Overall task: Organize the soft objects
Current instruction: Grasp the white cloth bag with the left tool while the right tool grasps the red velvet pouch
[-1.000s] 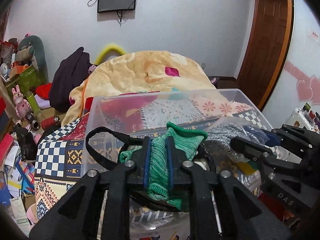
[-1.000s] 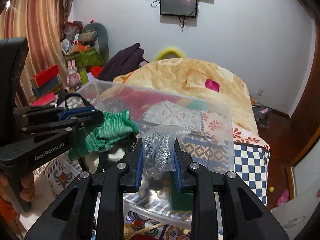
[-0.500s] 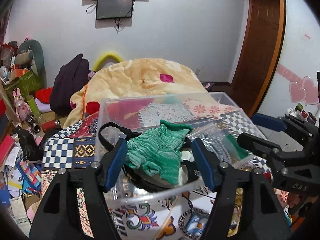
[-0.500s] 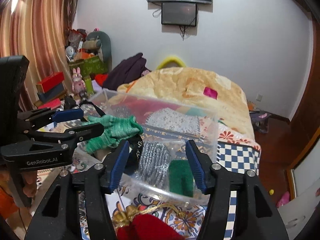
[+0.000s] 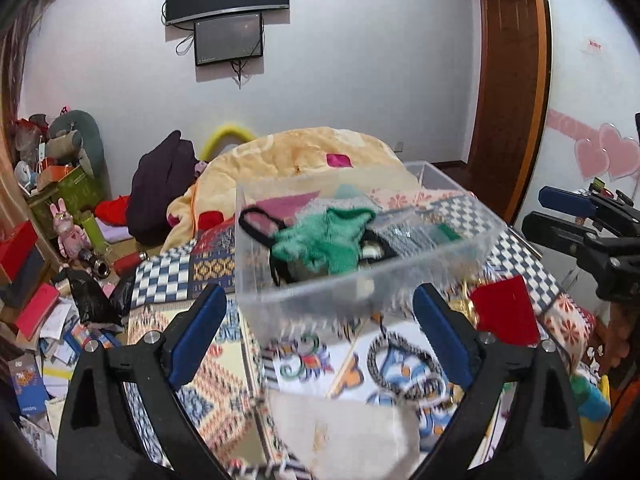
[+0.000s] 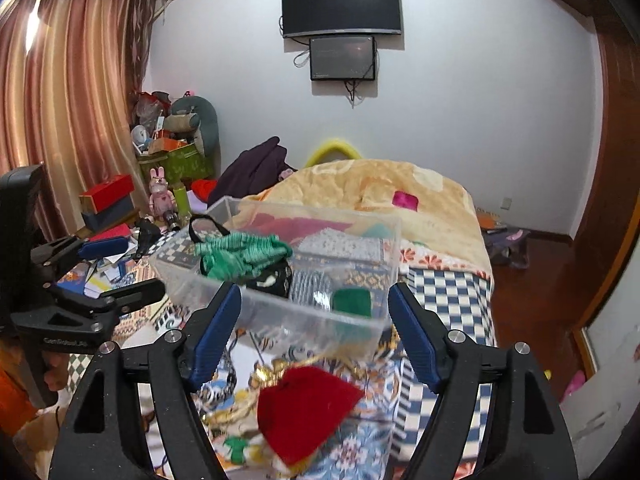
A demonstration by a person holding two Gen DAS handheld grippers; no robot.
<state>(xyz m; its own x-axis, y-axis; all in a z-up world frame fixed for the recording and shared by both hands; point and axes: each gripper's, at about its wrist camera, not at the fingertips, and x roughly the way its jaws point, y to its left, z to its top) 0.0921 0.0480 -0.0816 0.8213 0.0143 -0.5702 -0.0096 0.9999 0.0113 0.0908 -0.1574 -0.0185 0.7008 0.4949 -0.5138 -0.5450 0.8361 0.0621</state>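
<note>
A clear plastic bin (image 5: pixel 360 288) (image 6: pixel 280 320) stands on the patterned bedspread. In it lie a green knit cloth (image 5: pixel 320 244) (image 6: pixel 240 252), a black item with a strap (image 6: pixel 272 278), a bagged grey knit piece (image 6: pixel 310 290) and a dark green piece (image 6: pixel 352 300). My left gripper (image 5: pixel 320 336) is open and empty, pulled back in front of the bin. My right gripper (image 6: pixel 314 336) is open and empty, also in front of the bin. A red cloth (image 6: pixel 304 412) (image 5: pixel 504 312) lies on the bed just below the right gripper. A cream cloth (image 5: pixel 344 432) lies under the left gripper.
A bundled yellow blanket (image 6: pixel 380 192) and a dark garment (image 6: pixel 252 172) lie beyond the bin. Boxes, toys and papers (image 5: pixel 52 280) clutter the floor on the left. A wooden door (image 5: pixel 508 80) stands at the right. Screens (image 6: pixel 340 32) hang on the far wall.
Both grippers opened, letting the green cloth and the bagged grey piece drop into the bin, then drew back and up away from it.
</note>
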